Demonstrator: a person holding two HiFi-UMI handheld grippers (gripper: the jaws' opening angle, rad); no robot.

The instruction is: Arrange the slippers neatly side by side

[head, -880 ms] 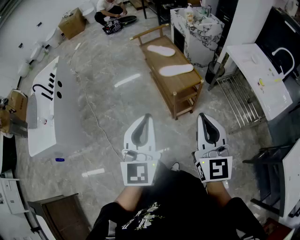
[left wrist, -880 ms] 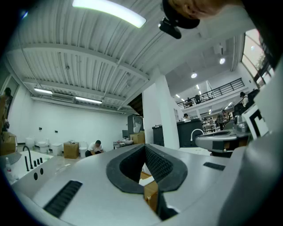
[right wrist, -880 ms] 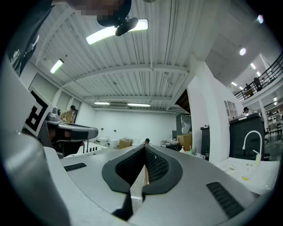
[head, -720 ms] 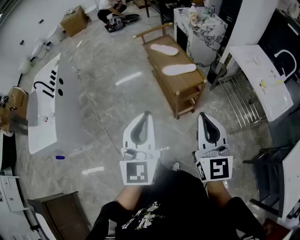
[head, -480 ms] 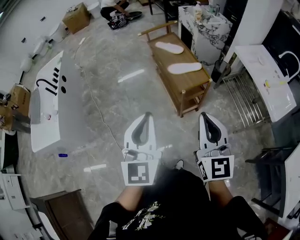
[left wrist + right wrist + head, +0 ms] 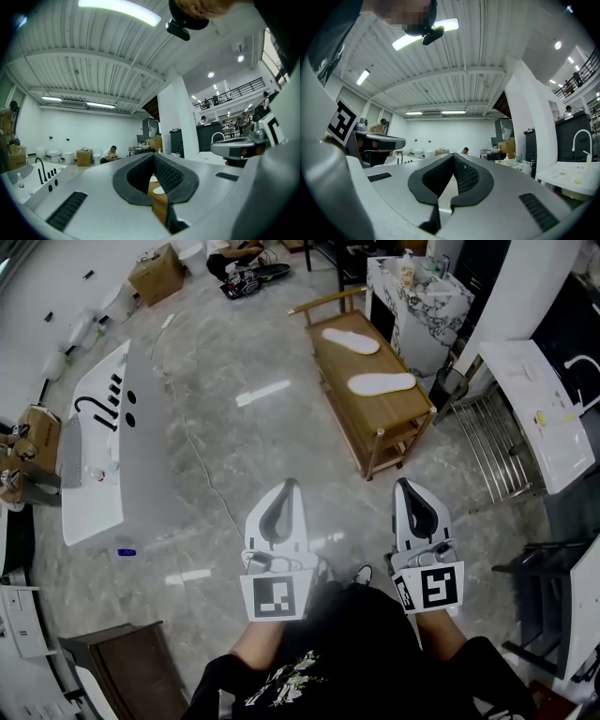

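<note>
We hold the left gripper (image 6: pixel 291 484) with its jaws shut, the ribbed pads meeting at the tips with nothing between them. The right gripper (image 6: pixel 403 482) is the same: jaws together, nothing gripped. Both point forward, side by side and well apart from each other, with their marker cubes (image 6: pixel 276 596) close to our black shirt (image 6: pixel 347 652). Below them lies only grey marble floor (image 6: pixel 244 437).

Ahead of the right gripper and a little to its left stands a wooden bench (image 6: pixel 380 423), well apart from both grippers. On its top lie the two white slippers. The near slipper (image 6: pixel 382 382) lies across the bench. The far slipper (image 6: pixel 351 340) lies further along it at a slightly different angle. Bare wood shows between them, so they do not touch and are not lined up. In the left gripper view both show small, through the notch behind the closed jaws.

Beyond the bench is a marble-topped counter (image 6: pixel 422 296) with bottles on it. A metal rack (image 6: pixel 492 451) lies on the floor to the right of the bench, beside a white slab (image 6: pixel 539 418). To our left a long white basin (image 6: pixel 94 474) rests on the floor, with a thin cable (image 6: pixel 197 479) running past it. Far off, a person (image 6: pixel 234 249) sits on the floor near a cardboard box (image 6: pixel 157 273).
</note>
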